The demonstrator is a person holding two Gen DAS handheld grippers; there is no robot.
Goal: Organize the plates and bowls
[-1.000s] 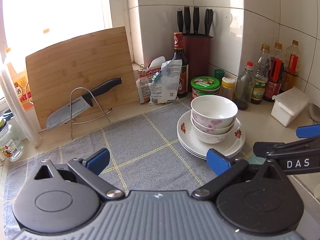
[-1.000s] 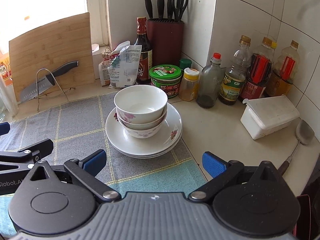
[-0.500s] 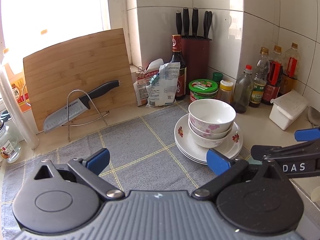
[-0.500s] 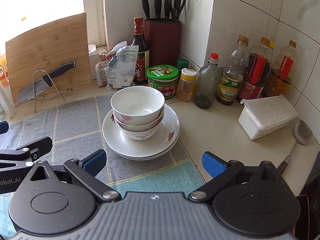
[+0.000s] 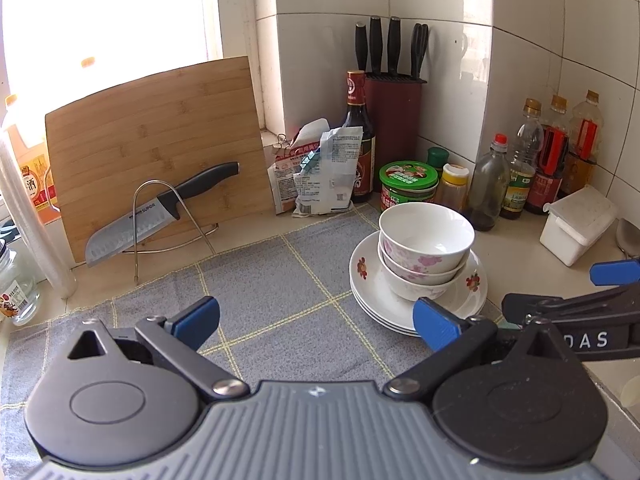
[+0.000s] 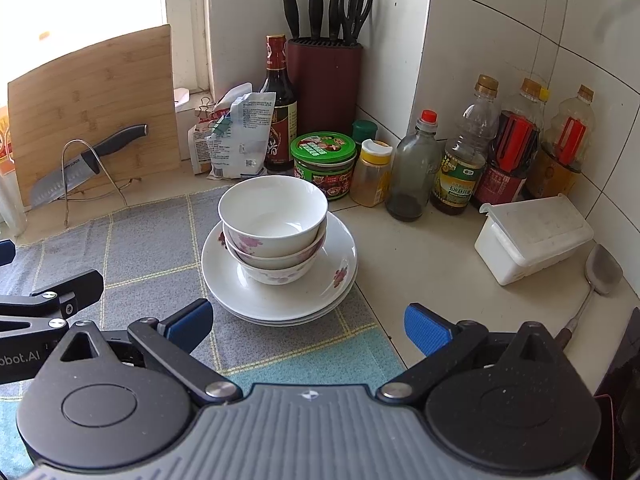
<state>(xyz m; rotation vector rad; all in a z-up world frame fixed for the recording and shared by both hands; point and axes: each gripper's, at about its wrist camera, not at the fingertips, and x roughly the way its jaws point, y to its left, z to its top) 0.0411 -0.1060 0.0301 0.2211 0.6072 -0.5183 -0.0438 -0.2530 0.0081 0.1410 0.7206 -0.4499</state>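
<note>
Both tongs (image 5: 316, 318) (image 6: 306, 322) wide, empty; knife (image 5: 160, 216) marked SUPOR; bowls (image 6: 274, 228) stacked on plates (image 6: 332, 252).

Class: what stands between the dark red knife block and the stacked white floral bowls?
A green-lidded jar stands between the knife block and bowls, seen in the right wrist view.

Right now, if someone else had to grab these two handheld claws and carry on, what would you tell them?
Left gripper: open, empty, over the grey mat.
Right gripper: open, empty, just short of the dishes.
Three bowls sit nested on the stack of plates, at the mat's right edge by the green-lidded jar.
Done: everything looks gathered into one pile.
Left: possibly nothing, or moving the pile; I can't tell where it belongs.
</note>
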